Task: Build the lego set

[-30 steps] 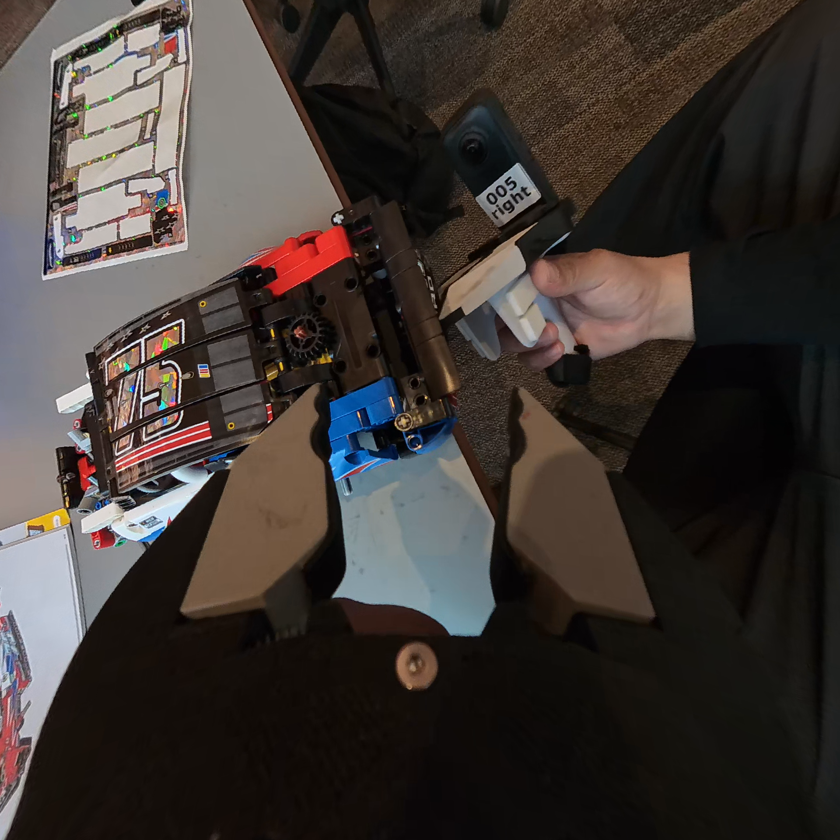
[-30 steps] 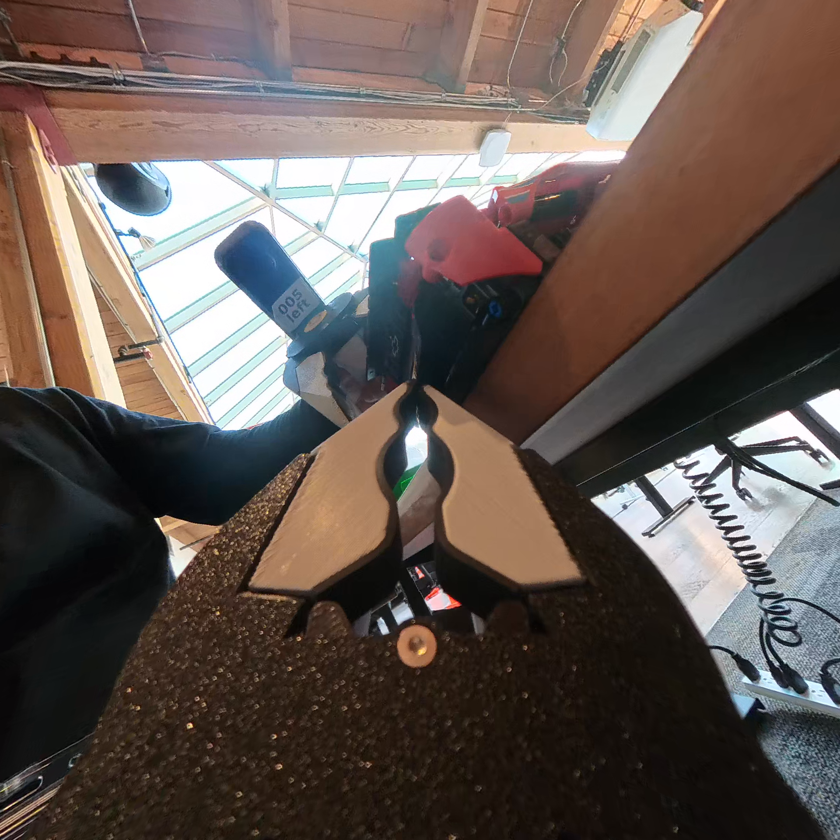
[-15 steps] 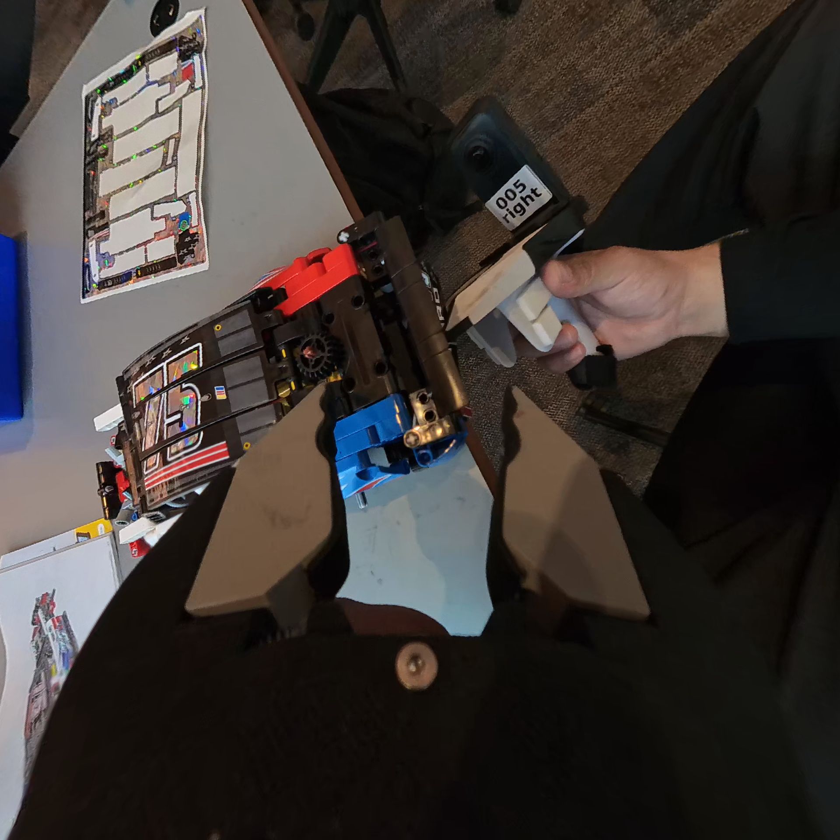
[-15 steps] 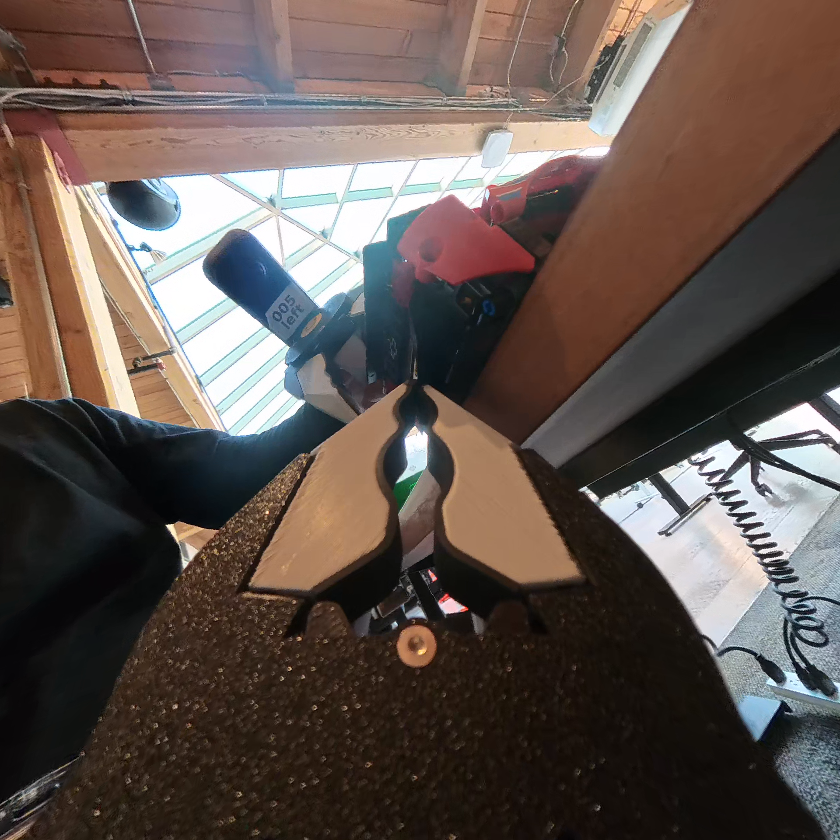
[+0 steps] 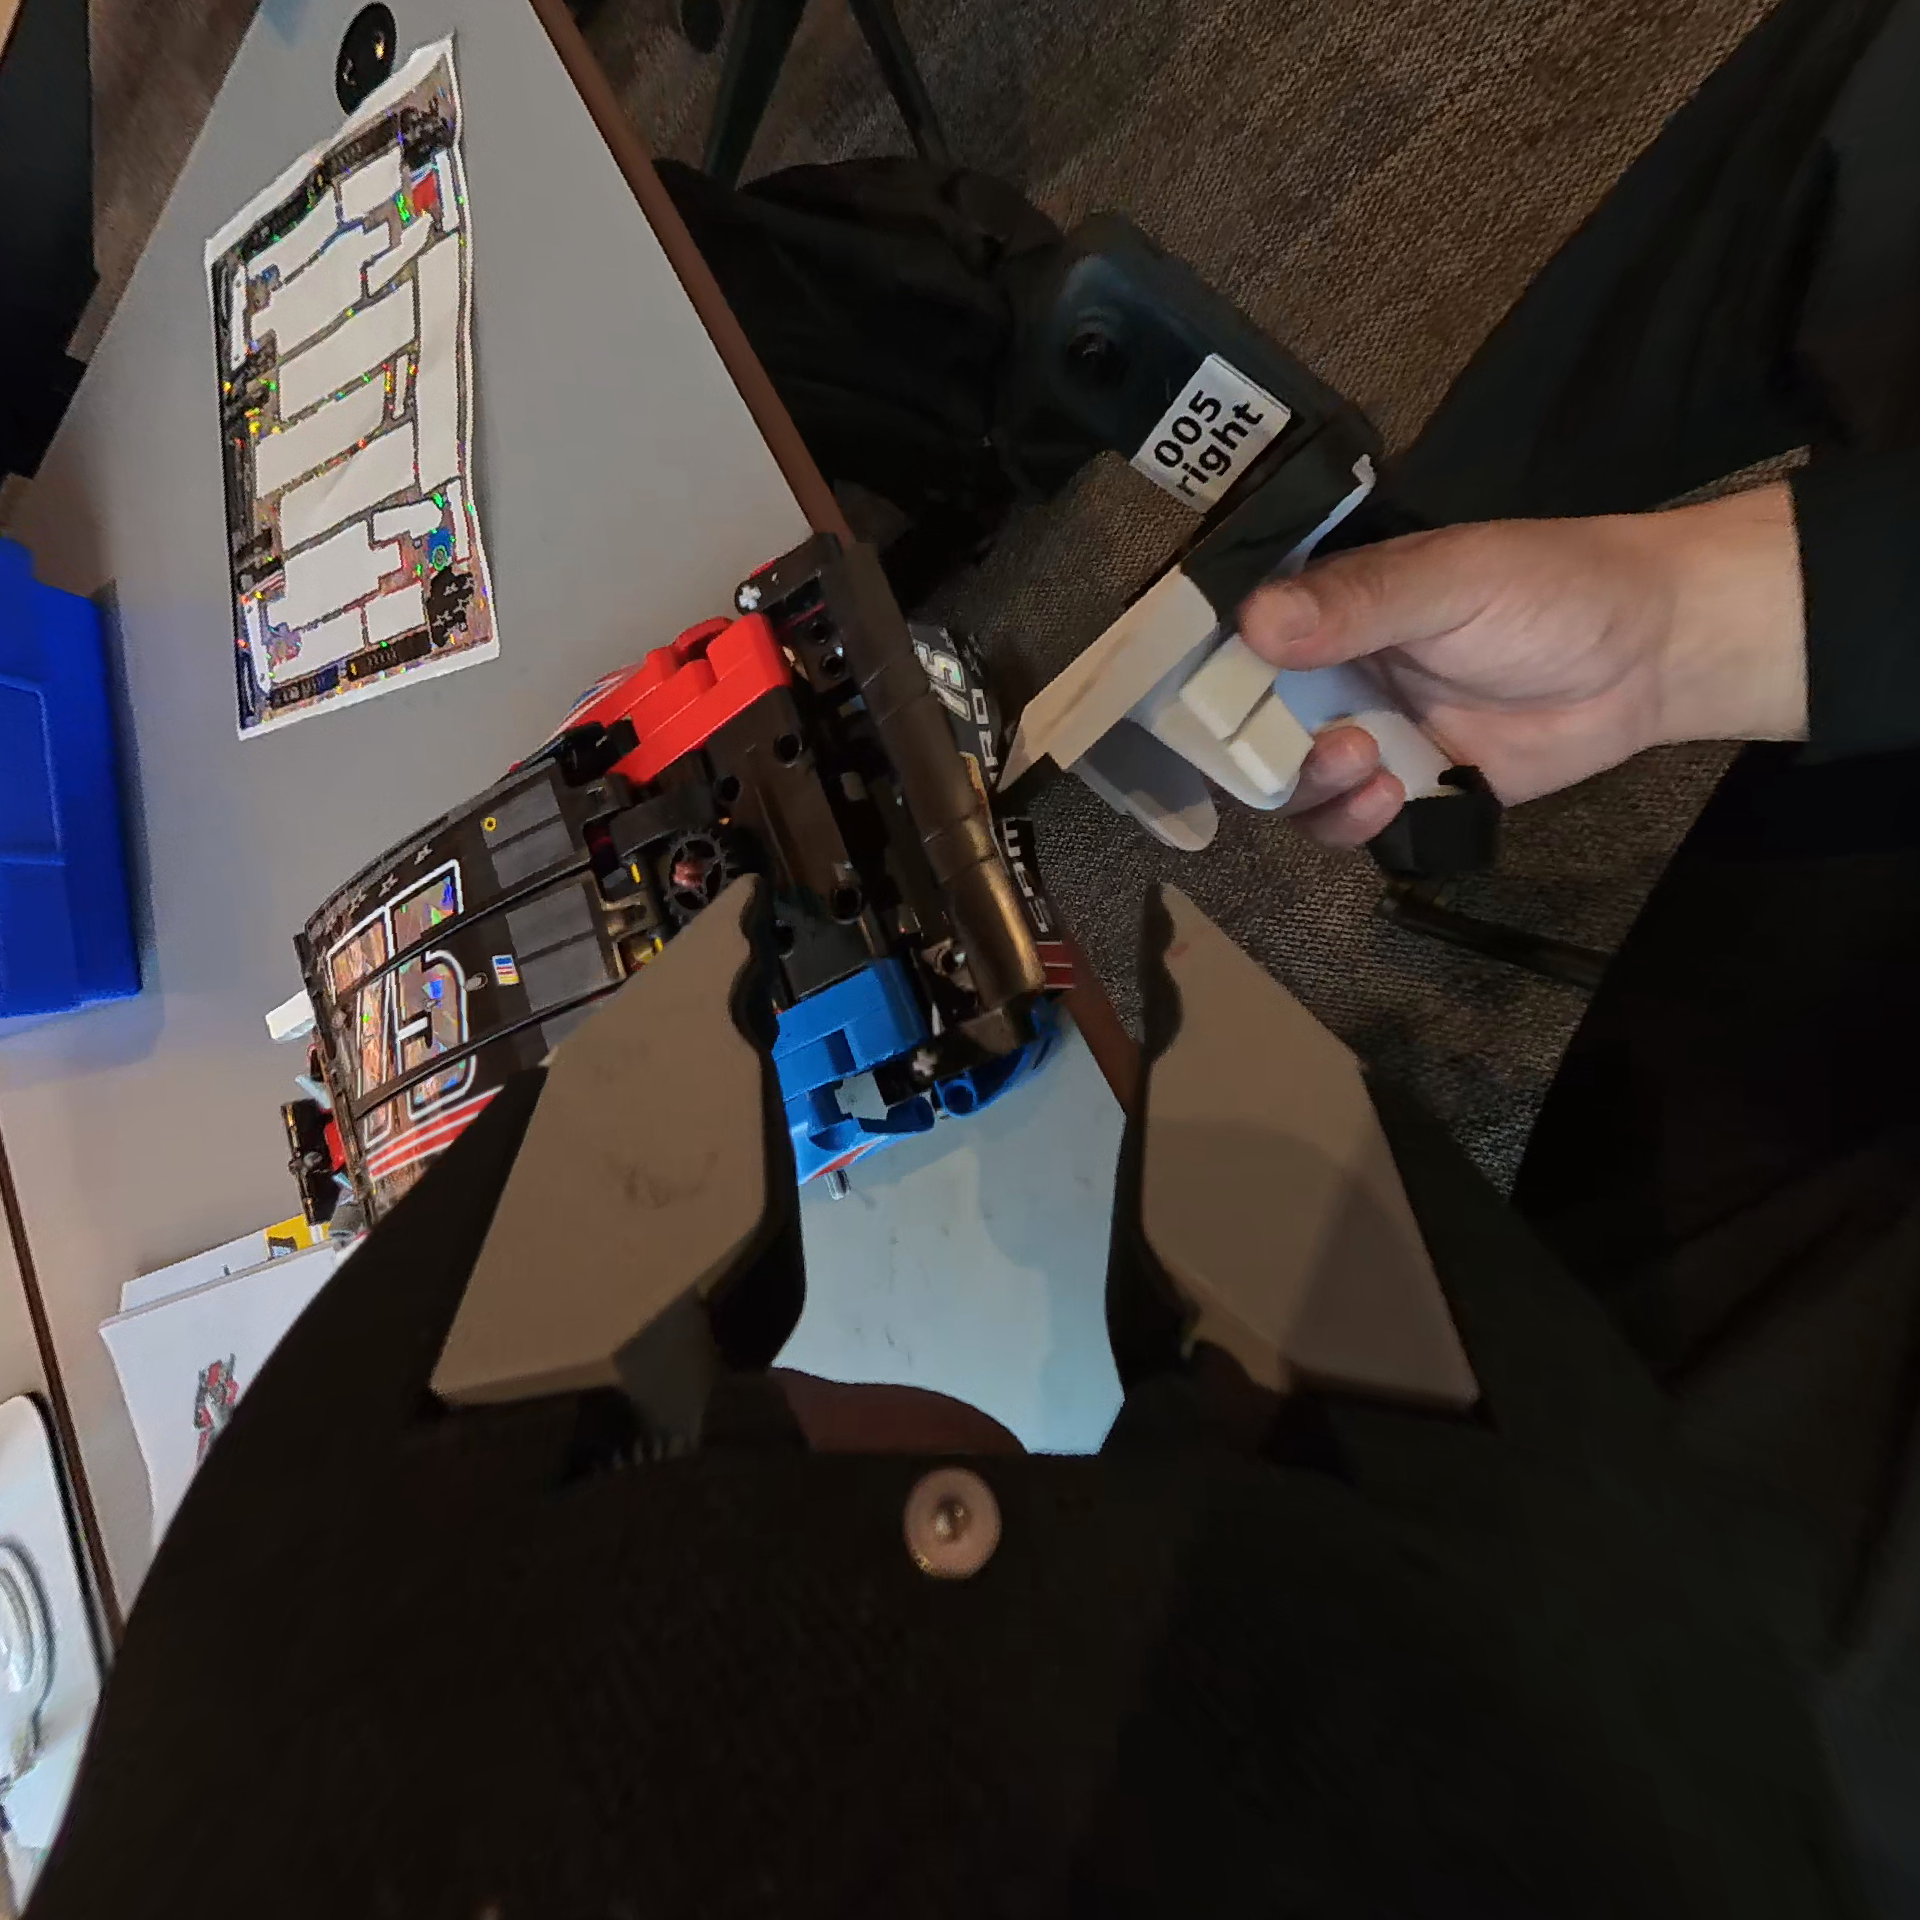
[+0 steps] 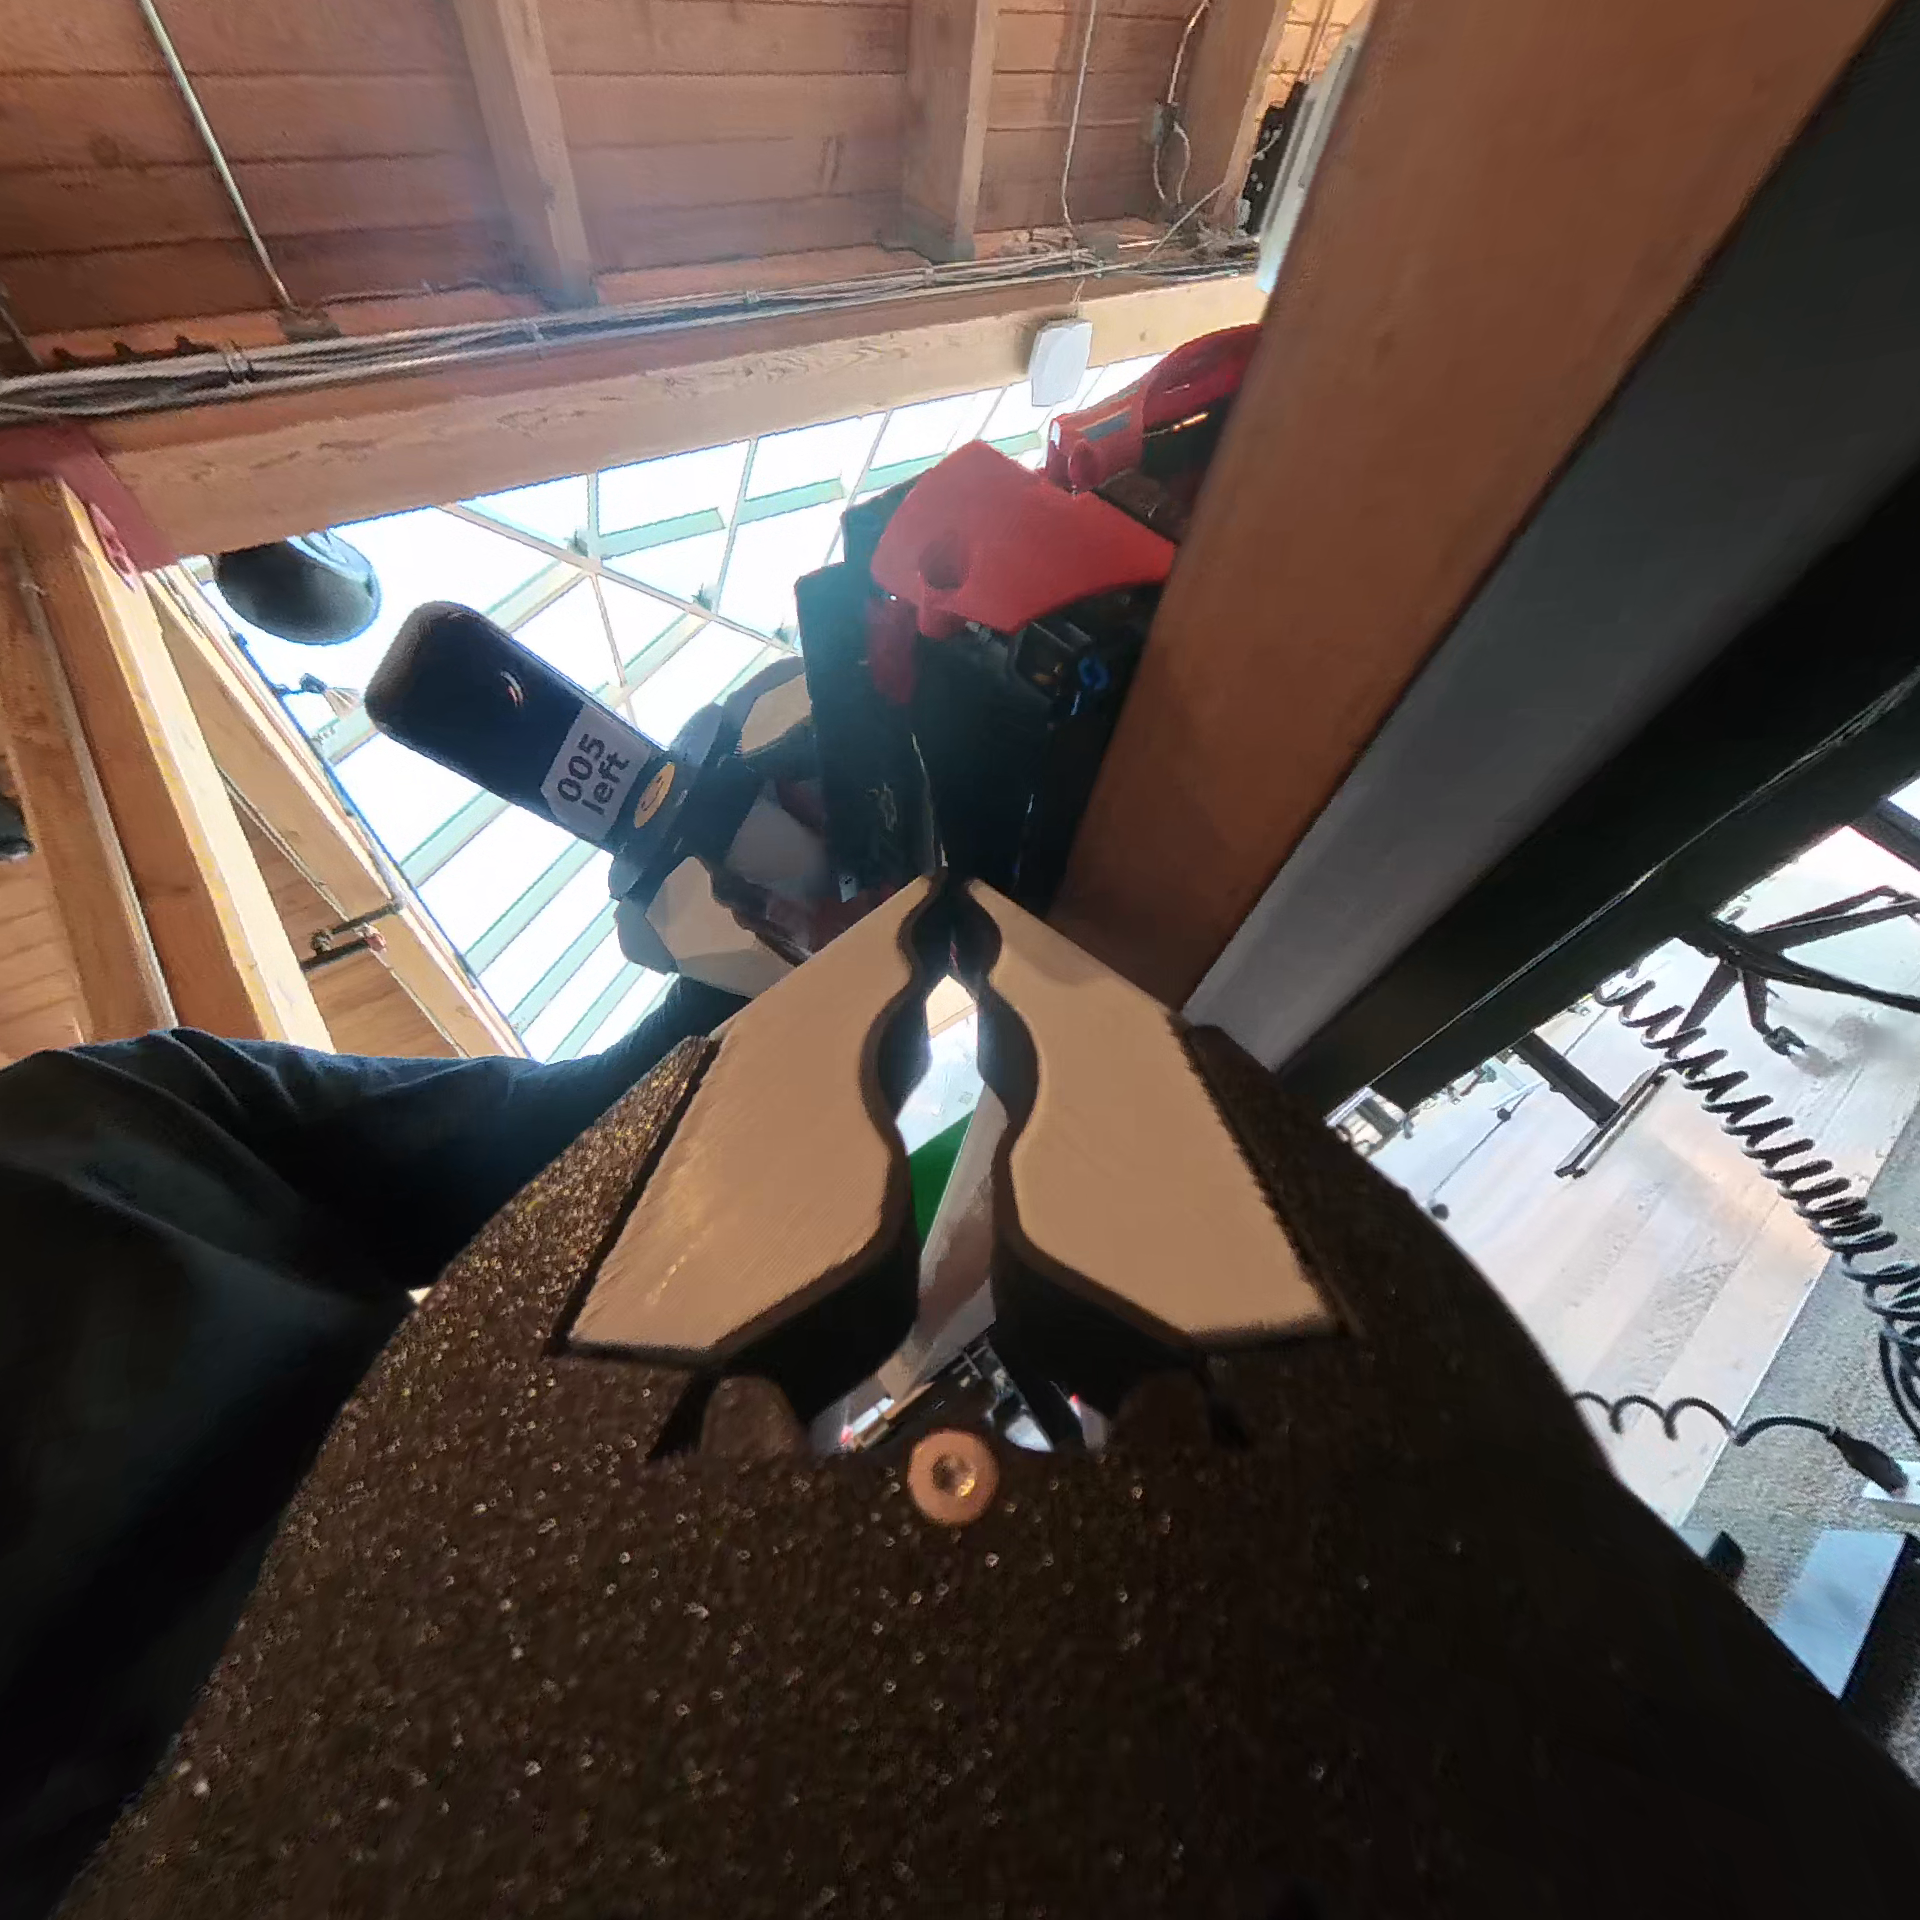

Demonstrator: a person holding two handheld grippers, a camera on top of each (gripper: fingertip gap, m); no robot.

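A black Lego car [image 5: 665, 831] with red and blue parts lies tilted on its side at the edge of the grey table [image 5: 582, 436]. Its rear end overhangs the edge. My left gripper [image 5: 956, 904] is open. Its left finger [image 5: 644, 1143] is in front of the car's blue end, and its right finger stands clear of the car. My right gripper [image 5: 1029, 753], held by a hand, is shut with its tips against the car's black rear. In the right wrist view the right gripper [image 6: 948, 896] looks up from below the table at the car [image 6: 997, 561]. I see nothing held between its tips.
A sticker sheet [image 5: 353, 416] lies on the far part of the table. A blue bin [image 5: 52, 790] stands at the left and a paper booklet [image 5: 208, 1371] lies near. A black bag [image 5: 883, 312] sits on the carpet beyond the edge. The table's underside [image 6: 1455, 520] is beside the right gripper. My left and right fingertips are right by each other.
The left gripper has drawn back a little, so more of the table and the blue bin show. The car has turned slightly. The right gripper stays shut at the car's rear.
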